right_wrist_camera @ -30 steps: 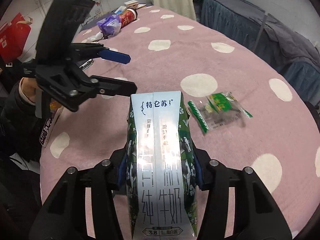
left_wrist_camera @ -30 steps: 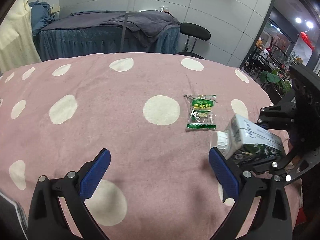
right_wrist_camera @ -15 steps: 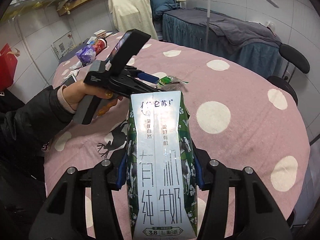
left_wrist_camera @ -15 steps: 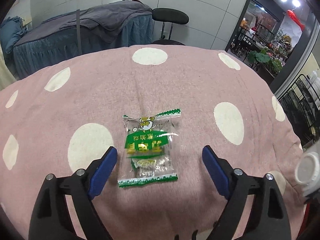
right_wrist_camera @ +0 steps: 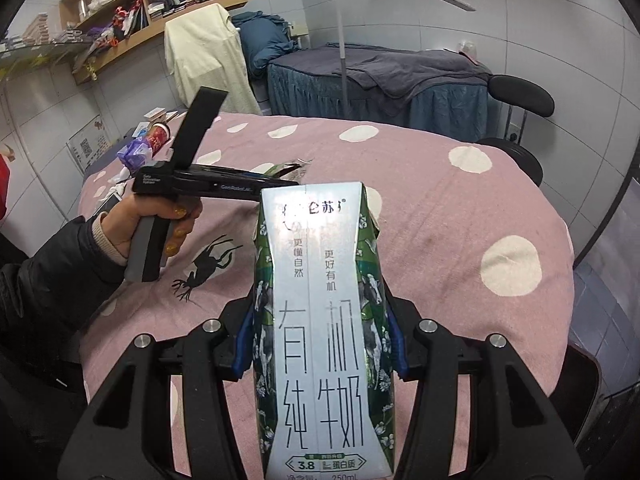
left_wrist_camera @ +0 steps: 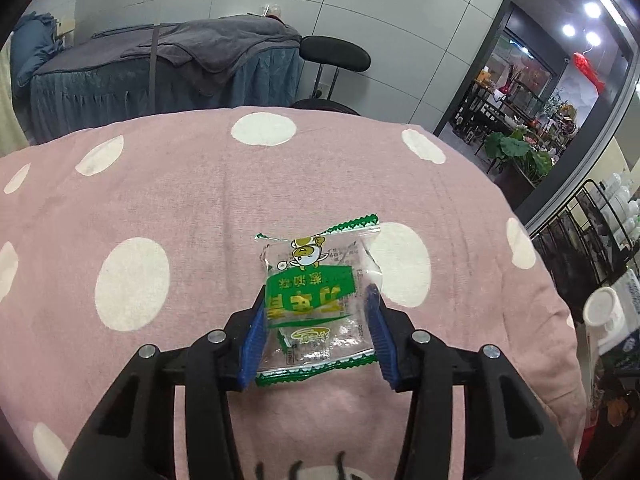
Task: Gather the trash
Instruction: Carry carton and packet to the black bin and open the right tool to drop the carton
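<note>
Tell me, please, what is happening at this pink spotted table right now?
A person is clearing trash with a handheld gripper in each hand. The right gripper is clamped on a milk carton, held above the table. The left gripper is closing its jaws around a green snack wrapper lying on the cloth.
</note>
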Action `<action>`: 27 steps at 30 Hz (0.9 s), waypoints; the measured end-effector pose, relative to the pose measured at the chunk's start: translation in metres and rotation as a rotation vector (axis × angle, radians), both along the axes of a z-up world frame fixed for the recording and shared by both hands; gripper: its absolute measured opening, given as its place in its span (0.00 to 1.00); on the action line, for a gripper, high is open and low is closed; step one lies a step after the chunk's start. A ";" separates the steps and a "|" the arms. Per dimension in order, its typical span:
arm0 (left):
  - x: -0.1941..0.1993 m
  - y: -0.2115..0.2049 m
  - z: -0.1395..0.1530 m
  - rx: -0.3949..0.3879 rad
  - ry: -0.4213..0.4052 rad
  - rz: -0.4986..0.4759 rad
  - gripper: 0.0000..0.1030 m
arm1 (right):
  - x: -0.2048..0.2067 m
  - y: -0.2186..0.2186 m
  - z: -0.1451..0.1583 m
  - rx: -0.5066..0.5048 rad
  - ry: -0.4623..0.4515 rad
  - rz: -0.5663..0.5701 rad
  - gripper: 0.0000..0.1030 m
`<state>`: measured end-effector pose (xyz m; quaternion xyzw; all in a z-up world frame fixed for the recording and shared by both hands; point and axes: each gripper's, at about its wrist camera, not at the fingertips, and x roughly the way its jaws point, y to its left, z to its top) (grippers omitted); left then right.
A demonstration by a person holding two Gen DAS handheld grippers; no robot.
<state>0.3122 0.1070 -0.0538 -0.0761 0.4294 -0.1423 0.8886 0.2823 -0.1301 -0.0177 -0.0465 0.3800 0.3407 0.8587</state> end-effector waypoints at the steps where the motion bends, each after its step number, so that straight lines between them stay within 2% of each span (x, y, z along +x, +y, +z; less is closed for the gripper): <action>1: -0.005 -0.007 0.004 -0.001 -0.013 -0.007 0.44 | -0.002 -0.007 -0.001 0.006 0.003 -0.015 0.50; 8: -0.034 -0.068 0.022 -0.028 -0.069 -0.096 0.45 | -0.013 -0.065 -0.011 0.048 0.024 -0.165 0.50; 17: -0.052 -0.156 0.027 -0.074 -0.088 -0.251 0.45 | -0.019 -0.166 -0.035 0.028 0.058 -0.469 0.50; 21: -0.054 -0.189 0.031 -0.081 -0.097 -0.308 0.45 | -0.013 -0.213 -0.056 -0.019 0.100 -0.650 0.50; 24: -0.062 -0.209 0.033 -0.085 -0.102 -0.344 0.45 | -0.003 -0.241 -0.079 -0.012 0.155 -0.743 0.50; 27: -0.065 -0.225 0.034 -0.090 -0.100 -0.371 0.45 | 0.008 -0.257 -0.107 -0.047 0.192 -0.813 0.50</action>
